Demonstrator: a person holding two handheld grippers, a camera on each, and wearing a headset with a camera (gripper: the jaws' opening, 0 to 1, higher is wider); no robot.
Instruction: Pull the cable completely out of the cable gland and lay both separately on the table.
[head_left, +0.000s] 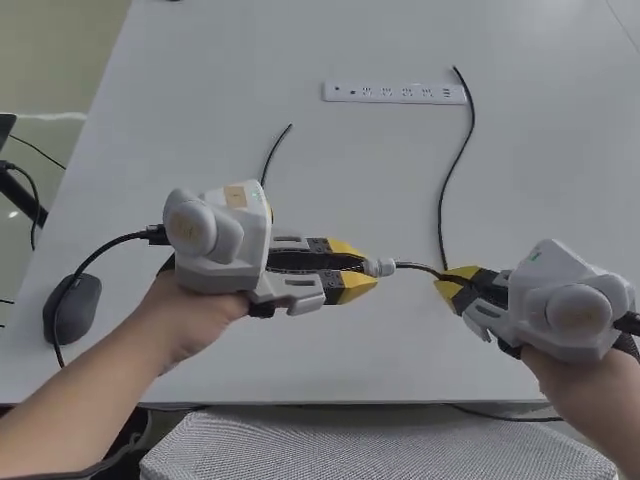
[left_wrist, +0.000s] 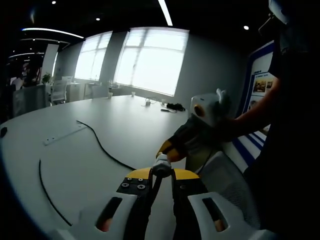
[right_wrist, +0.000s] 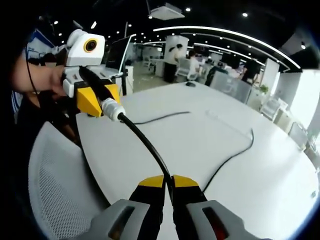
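Cable gland (head_left: 378, 267), cable (head_left: 415, 267), seemingly near table edge (head_left: 300, 396)

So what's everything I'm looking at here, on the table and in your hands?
Table: one, white, under everything.
Power strip: one, white, far side of table.
Mouse: one, dark, table's left edge.
Chair: one, pale mesh, below near edge.
Gland: one, pale grey, in left tongs.
Cable: one, black, from gland into right tongs.
Cable lengths: two, black, lying on table; unclear if same cable.
Left tongs: one, yellow-tipped, shut on gland.
Right tongs: one, yellow-tipped, shut on cable.
Hands: two, left hand and right hand holding the tools.
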